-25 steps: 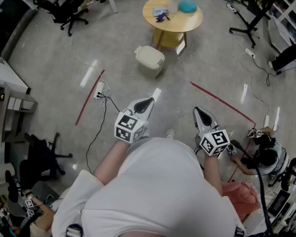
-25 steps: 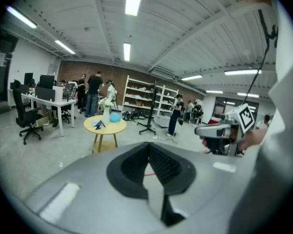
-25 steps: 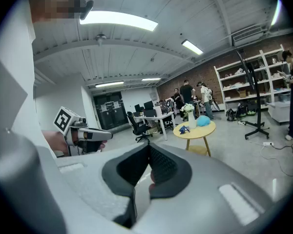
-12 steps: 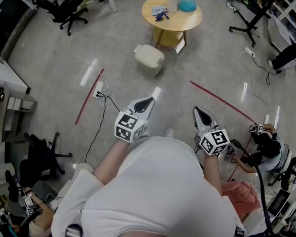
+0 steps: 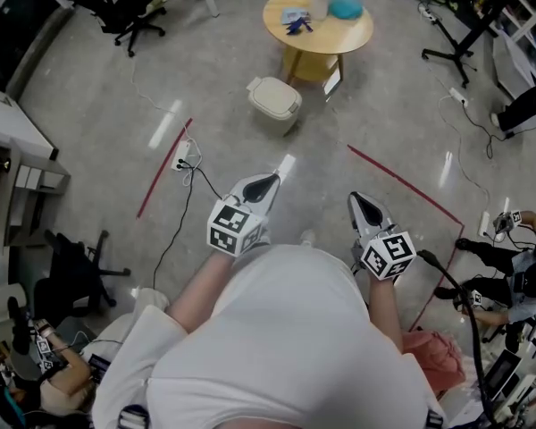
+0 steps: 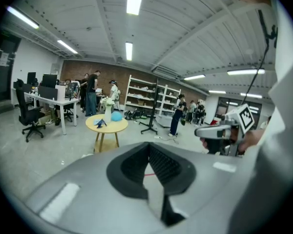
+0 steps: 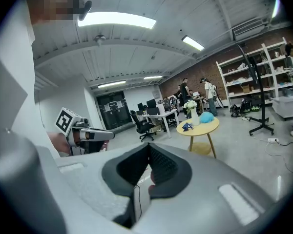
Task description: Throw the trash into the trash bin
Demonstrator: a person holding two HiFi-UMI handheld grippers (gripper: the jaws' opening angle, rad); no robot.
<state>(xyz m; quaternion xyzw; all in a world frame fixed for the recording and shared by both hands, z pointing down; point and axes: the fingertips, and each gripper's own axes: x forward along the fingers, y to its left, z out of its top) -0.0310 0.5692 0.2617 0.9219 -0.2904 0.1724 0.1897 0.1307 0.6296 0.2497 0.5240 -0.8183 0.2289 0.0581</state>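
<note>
Trash bin stood on floor, well ahead of both fingertips, just beside round desk. Blue scrap lay on desk. Left gripper, right gripper: fingers pressed together, nothing between.

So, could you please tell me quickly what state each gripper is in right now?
Left gripper: closed, holding nothing.
Right gripper: closed, holding nothing.

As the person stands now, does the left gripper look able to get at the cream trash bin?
Probably not from here: the left gripper hangs well short of the trash bin beside the round table. Only floor lies between, so stepping forward should do.
</note>
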